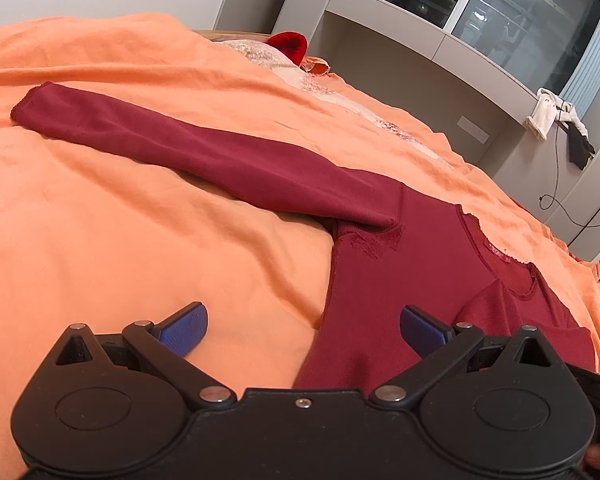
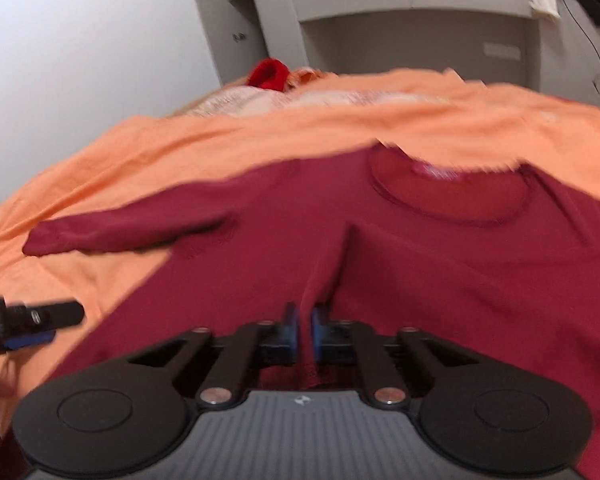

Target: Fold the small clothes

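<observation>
No bins or baskets in either view. The grey shelf unit behind the bed carries a white cloth draped over its ledge, with a darker piece hanging beside it.

The maroon long-sleeve top lies spread on the orange bedsheet, neckline toward the shelf side. One sleeve stretches out flat across the sheet, away from the body of the garment. A red knitted item sits at the far end of the bed, well apart from the top.

Your left gripper is spread wide, blue pads parted and holding nothing. It hovers over the side edge of the top: one pad above bare sheet, the other above maroon fabric.

Your right gripper is clenched on a pinch of the top's fabric near its lower middle. A raised ridge of cloth runs from the pads up toward the neckline. This view is motion-blurred. Your left gripper shows at its left edge, just beside the garment's side.
</observation>
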Available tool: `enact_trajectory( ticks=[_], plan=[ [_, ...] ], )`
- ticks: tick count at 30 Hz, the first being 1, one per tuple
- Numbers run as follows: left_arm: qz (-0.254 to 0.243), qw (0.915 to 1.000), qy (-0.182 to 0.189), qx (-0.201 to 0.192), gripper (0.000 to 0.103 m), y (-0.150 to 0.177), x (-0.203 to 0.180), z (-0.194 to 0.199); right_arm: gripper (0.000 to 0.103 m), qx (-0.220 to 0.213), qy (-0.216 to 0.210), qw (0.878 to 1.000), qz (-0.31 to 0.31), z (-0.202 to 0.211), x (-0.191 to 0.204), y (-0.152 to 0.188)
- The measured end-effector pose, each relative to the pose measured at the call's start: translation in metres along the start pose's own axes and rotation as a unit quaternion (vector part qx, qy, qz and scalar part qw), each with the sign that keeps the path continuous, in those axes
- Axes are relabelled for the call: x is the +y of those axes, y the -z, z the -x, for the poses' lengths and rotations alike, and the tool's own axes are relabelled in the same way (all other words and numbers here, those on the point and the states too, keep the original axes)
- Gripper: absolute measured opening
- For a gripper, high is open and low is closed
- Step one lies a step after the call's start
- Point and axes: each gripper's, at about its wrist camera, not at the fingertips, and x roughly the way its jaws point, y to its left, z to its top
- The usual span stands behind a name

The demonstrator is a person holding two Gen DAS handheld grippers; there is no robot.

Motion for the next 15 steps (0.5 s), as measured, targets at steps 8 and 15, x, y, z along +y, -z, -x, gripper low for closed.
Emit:
enact_trajectory(
  ticks=[8, 15],
  plan=[
    [0.0, 1.0, 0.002, 0.002, 0.102, -0.001, 0.001, 0.0, 0.021, -0.069, -0.074, 0.995, -0.002, -0.003, 0.046, -0.036],
    [-0.018, 0.9998, 0.001, 0.004, 0.102, 0.002, -0.006, -0.003, 0.066, -0.076, -0.085, 0.993, 0.014, 0.019, 0.041, -0.031]
  ],
)
